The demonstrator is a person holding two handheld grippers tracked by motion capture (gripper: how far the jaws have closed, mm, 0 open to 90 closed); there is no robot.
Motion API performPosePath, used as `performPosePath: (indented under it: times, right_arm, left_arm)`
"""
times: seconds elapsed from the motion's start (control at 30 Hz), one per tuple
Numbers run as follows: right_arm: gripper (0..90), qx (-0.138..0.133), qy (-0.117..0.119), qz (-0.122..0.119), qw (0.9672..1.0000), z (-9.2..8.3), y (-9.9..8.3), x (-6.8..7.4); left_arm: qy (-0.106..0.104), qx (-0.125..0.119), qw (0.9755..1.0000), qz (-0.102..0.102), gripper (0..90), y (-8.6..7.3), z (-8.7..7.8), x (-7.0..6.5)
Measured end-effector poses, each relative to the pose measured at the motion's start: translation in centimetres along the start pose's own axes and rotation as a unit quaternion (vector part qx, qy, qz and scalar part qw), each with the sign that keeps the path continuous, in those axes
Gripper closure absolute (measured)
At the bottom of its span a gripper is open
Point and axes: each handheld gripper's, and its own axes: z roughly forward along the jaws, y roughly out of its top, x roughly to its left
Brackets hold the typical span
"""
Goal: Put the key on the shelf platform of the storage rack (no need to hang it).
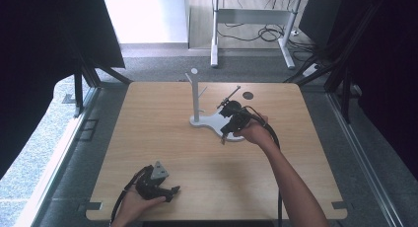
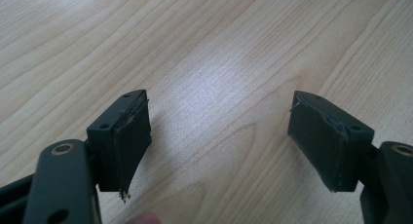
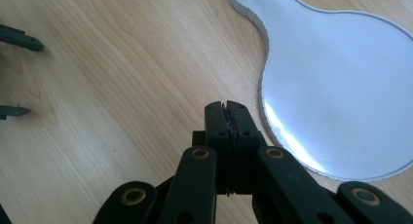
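— Hovering at the edge of a white stand base (image 3: pixel 336 83), the right gripper (image 3: pixel 228 107) is seen with its jaws pressed together and nothing held between them.

— Is anything touched by it?

— Contact cannot be told from the pictures. In the right gripper view the closed tips are shown just beside the base's rounded rim, over bare wooden table (image 3: pixel 122 63). From above, the right gripper (image 1: pixel 230 122) is pictured over the wide end of the base (image 1: pixel 209 121), with the upright post (image 1: pixel 195 96) and its side pegs just to the left.

— And the other one?

— The left gripper (image 2: pixel 219 136) is held with its jaws wide apart and empty, only wood grain being visible between the pads (image 2: pixel 134 136). It is seen resting low near the table's front-left edge (image 1: pixel 160 185), well apart from the stand.

— Which step is judged to be in hand?

— An approach to the stand, it appears; nothing has yet been gripped. For the base or post to be taken, the right jaws would first need to be opened and then lined up on the thin rim. The left gripper would likely be wanted nearer for steadying.
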Motion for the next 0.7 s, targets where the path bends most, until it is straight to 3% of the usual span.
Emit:
performPosePath:
  times: [0.33, 0.7]
  right_arm:
    - [89.5, 0.002, -0.006, 0.013, 0.9999, 0.4, 0.2, -0.9]
    - [89.5, 0.010, -0.010, 0.038, 0.9992, 1.6, 0.6, -2.9]
  left_arm:
    - [-0.001, 0.002, 1.0000, 0.004, 23.7, 0.0, 0.1, 0.0]
    - [-0.001, 0.001, 1.0000, 0.001, 23.7, 0.0, 0.1, 0.0]
